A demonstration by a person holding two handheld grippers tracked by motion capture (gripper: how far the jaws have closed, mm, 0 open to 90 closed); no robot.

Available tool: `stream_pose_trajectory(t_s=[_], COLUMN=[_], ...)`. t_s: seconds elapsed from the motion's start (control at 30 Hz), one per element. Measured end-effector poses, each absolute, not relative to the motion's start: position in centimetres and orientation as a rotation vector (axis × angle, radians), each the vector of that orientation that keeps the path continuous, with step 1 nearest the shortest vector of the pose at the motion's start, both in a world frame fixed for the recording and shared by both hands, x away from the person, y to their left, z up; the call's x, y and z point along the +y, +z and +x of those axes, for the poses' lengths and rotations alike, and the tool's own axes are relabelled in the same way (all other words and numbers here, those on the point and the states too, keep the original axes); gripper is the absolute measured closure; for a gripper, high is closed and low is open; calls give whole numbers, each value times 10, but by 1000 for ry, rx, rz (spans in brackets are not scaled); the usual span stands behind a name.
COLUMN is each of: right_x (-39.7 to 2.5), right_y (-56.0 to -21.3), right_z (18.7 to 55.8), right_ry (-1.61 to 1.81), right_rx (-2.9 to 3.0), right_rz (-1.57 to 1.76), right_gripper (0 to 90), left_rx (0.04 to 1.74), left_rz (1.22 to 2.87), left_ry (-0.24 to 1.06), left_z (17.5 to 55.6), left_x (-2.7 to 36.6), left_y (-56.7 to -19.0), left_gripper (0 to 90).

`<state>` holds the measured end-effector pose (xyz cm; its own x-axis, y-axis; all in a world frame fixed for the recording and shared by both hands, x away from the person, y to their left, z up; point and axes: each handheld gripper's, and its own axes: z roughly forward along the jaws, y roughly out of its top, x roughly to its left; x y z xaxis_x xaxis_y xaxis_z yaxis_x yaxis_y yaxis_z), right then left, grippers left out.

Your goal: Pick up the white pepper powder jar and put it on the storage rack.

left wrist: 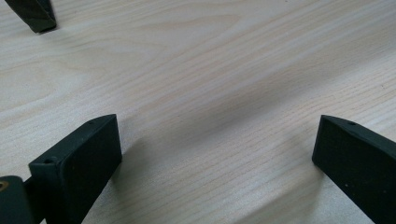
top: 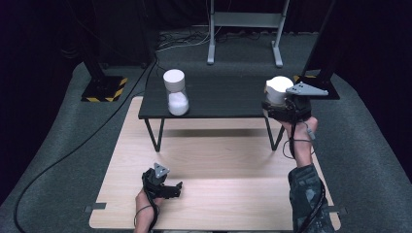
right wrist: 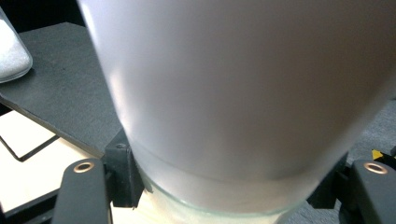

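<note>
While the left gripper (top: 167, 187) is being rested open on the board (top: 218, 194), a white jar (top: 278, 90) is being held clamped in the right gripper (top: 286, 109) at the black shelf's (top: 218, 97) edge, apparently not yet set beside the other jar (top: 176, 92).

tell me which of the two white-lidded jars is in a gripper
The jar at the right end of the black table, the right jar, sits between the right gripper jaws. The left jar, part full of white grains, stands free.

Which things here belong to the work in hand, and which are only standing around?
In the work:
- right claw, shut on the white-capped jar at the black table's right end
- second jar, holding white grains, on the same table

Standing around:
- left claw, open, over the wooden board
- grey metal stand
- floor cable
</note>
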<state>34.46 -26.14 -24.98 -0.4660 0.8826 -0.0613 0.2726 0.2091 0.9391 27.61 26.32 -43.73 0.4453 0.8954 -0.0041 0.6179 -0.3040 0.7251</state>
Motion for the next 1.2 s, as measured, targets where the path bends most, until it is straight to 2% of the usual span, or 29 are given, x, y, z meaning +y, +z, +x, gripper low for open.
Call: stream_pose_trajectory(t_s=[1.2], right_x=[-251], right_y=[-255], right_z=[377], right_ry=[1274], right_rx=[1867], right_rz=[1115], right_gripper=[300], left_rx=[1259], left_rz=[2040], left_ry=[538], left_z=[276], left_x=[264], left_y=[-437], left_gripper=[14])
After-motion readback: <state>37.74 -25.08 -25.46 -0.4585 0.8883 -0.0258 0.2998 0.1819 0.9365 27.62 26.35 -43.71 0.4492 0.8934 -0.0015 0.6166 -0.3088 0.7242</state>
